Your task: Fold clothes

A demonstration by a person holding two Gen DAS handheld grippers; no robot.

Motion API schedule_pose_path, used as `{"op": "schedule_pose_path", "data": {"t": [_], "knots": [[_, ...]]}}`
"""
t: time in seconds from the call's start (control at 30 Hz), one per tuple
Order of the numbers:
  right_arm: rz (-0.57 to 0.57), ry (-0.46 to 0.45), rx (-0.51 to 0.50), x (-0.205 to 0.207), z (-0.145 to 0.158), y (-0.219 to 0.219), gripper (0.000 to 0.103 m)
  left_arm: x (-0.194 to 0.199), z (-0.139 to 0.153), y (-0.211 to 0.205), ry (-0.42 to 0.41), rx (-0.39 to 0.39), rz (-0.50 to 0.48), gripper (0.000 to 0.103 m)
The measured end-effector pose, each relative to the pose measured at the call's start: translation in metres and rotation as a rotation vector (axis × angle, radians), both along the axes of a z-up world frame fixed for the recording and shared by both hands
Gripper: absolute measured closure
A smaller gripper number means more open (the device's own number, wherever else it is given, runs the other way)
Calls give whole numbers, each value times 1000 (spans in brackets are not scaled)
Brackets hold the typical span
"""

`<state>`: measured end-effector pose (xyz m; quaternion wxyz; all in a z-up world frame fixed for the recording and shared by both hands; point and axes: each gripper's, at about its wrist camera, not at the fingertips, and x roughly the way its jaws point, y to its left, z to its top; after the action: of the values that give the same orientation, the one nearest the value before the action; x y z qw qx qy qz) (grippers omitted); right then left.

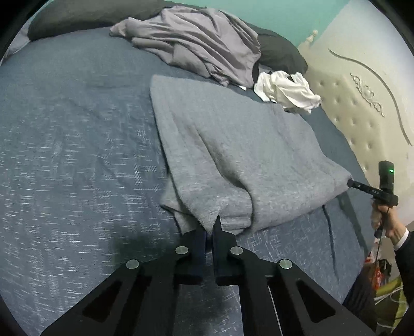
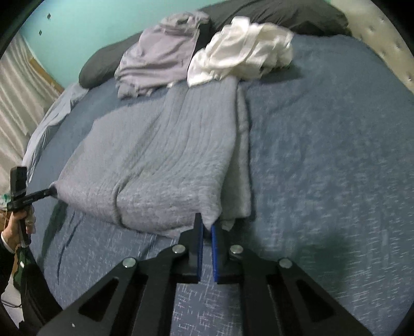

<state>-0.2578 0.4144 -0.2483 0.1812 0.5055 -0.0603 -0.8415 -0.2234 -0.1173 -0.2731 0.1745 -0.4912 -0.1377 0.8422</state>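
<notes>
Blue bedspread takes up most of the view, dark pillows along the far edge, tufted headboard on one side. Grey towel lies flat mid-bed, its far end touching the lilac garment heap and crumpled white garment. Left gripper and right gripper are each clamped on a near towel corner

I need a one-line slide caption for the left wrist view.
Left tool shut on a corner of the grey knitted garment on the blue bedspread; right tool grips the opposite corner.
</notes>
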Motion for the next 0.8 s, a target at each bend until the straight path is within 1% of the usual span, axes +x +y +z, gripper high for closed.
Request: {"op": "schedule_pose_path", "data": {"t": [0.2,0.27,0.37,0.47,0.57,0.67,0.7,0.77,0.8], "knots": [[-3,58,9,-4,26,-1,99,5,11,-10,15,9,20,100],[-11,71,6,-3,32,3,99,3,10,-11,10,14,26,100],[-17,63,-1,-4,32,10,99,1,6,-13,3,17,31,100],[-37,37,-12,-8,20,13,99,0,-1,-8,-11,26,21,100],[-30,-30,-34,-11,-3,12,99,1,-5,0,-27,22,-4,100],[-37,-91,-38,-12,-21,11,97,3,-7,4,-35,3,-21,100],[-41,-101,-46,-12,-22,11,94,3,-7,3,-36,2,-22,100],[-40,-117,-53,-11,-24,10,94,4,-8,3,-36,-3,-25,100],[-37,-128,-48,-10,-24,9,90,4,-8,3,-37,-2,-24,100]]}}
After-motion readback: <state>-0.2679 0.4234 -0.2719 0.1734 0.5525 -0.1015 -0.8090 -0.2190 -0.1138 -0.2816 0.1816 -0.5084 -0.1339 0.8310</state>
